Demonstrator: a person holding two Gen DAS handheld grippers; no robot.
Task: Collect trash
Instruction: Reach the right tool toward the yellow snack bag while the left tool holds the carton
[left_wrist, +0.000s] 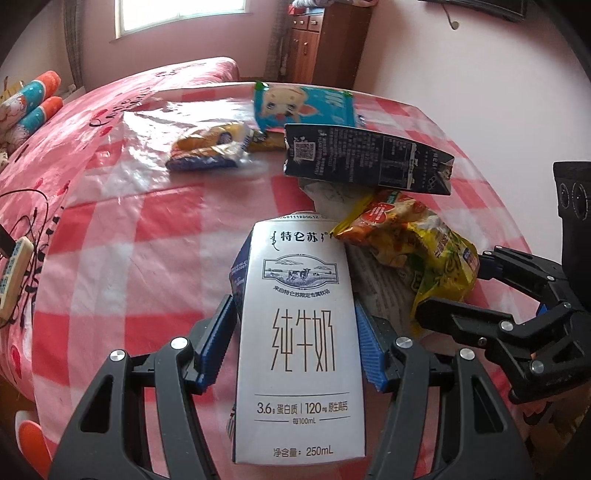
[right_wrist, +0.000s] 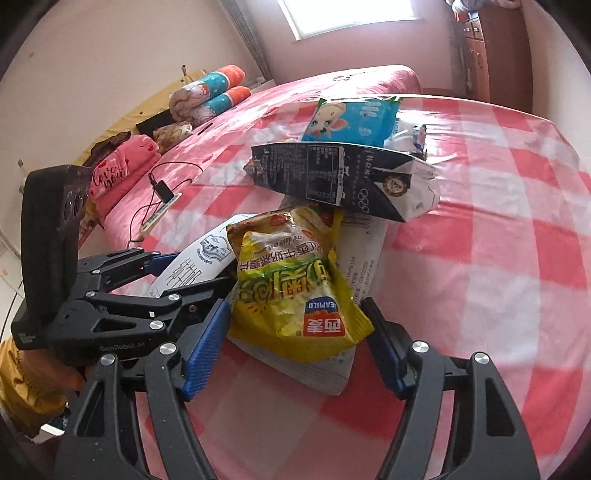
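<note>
My left gripper (left_wrist: 295, 332) is shut on a white milk carton (left_wrist: 299, 339), which lies lengthwise between the blue pads; the carton also shows in the right wrist view (right_wrist: 195, 258). My right gripper (right_wrist: 295, 332) is open, its jaws on either side of a yellow snack bag (right_wrist: 295, 288), which lies on a folded printed paper (right_wrist: 354, 258). The bag also shows in the left wrist view (left_wrist: 417, 240). A dark flattened carton (left_wrist: 365, 158) lies behind it. A blue cartoon wrapper (left_wrist: 303, 105) and a yellow-blue wrapper (left_wrist: 210, 146) lie farther back.
All lies on a table with a red-and-white checked plastic cloth (right_wrist: 480, 258). A pink bed (left_wrist: 55, 140) with rolled blankets (right_wrist: 210, 92), a power strip and cables (right_wrist: 159, 210) stands to the left. A wooden cabinet (left_wrist: 325, 40) is at the far wall.
</note>
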